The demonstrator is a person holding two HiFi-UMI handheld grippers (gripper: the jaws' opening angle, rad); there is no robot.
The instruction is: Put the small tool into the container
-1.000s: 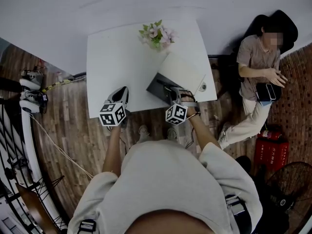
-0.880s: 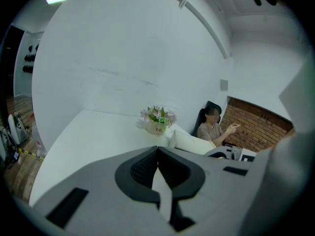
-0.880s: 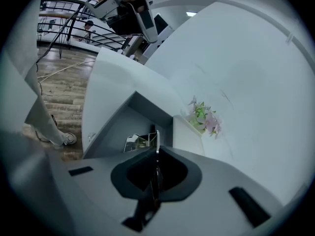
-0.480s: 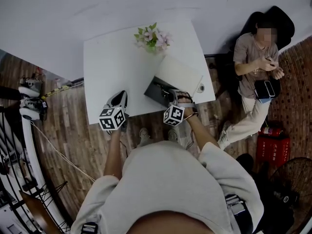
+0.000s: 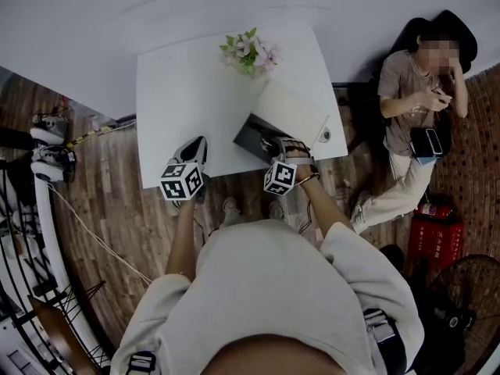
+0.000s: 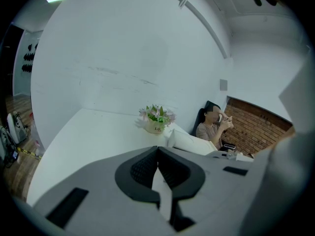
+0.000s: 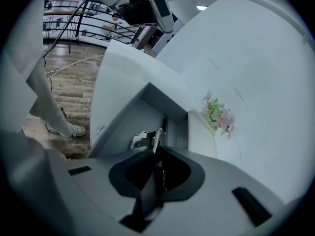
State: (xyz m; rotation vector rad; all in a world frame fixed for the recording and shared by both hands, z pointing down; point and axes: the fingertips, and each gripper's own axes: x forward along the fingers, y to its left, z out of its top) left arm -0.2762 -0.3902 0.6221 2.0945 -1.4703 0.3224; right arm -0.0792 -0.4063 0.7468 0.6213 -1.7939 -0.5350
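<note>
On the white table (image 5: 180, 92) stands the container (image 5: 251, 141), a dark grey box with its white lid (image 5: 293, 112) raised. My right gripper (image 5: 280, 150) reaches into the box from the near side. In the right gripper view the small metal tool (image 7: 157, 136) stands between the jaws of that gripper (image 7: 157, 154), its far end down against the box floor (image 7: 138, 119). These jaws have just been opening; a thin dark gap shows beside the tool. My left gripper (image 5: 194, 150) rests at the table's near edge, shut (image 6: 157, 150) on nothing.
A flower pot (image 5: 250, 53) stands at the table's far edge, behind the lid. A small round object (image 5: 324, 139) lies near the table's right corner. A person (image 5: 418, 100) sits on the floor to the right, beside a red crate (image 5: 433, 237).
My right gripper stays over the open box and the left one keeps its place. The seated person has raised a hand to the head.
</note>
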